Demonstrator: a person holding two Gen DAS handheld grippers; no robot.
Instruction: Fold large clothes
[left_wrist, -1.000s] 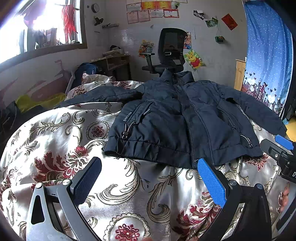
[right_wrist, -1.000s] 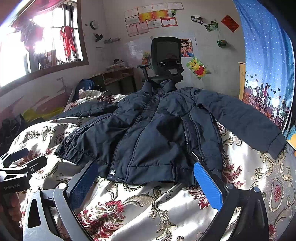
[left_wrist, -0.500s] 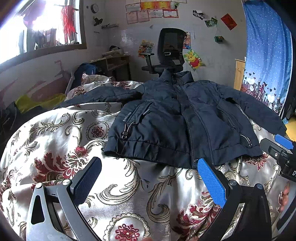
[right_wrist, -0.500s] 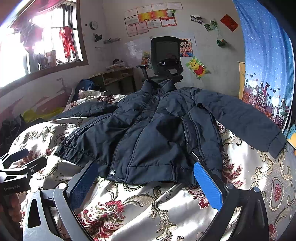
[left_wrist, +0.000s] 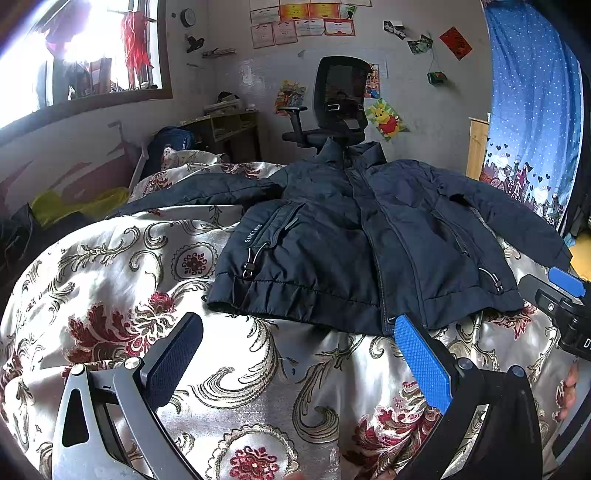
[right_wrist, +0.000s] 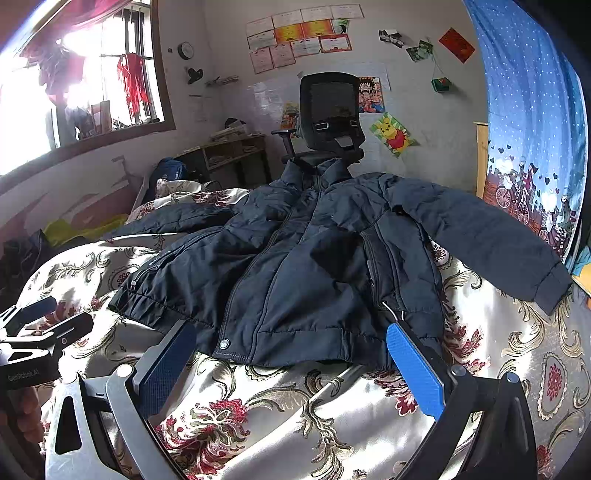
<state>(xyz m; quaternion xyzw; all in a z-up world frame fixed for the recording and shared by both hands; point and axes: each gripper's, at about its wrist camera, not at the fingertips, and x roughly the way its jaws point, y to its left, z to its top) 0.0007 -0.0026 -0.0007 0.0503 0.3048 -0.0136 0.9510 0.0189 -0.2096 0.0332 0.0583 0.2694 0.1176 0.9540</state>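
Both the left hand-held gripper (left_wrist: 299, 354) and right hand-held gripper (right_wrist: 291, 358) hover spread apart, empty, before the dark navy padded jacket (left_wrist: 354, 240); its puffy fabric could slip from a shallow pinch on the glossy floral satin bedspread (left_wrist: 122, 280).

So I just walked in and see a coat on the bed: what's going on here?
A person holds two grippers over a dark jacket spread flat on a flowery bedspread, sleeves out. The left gripper and right gripper are both open near its hem, touching nothing. Folding has not begun.
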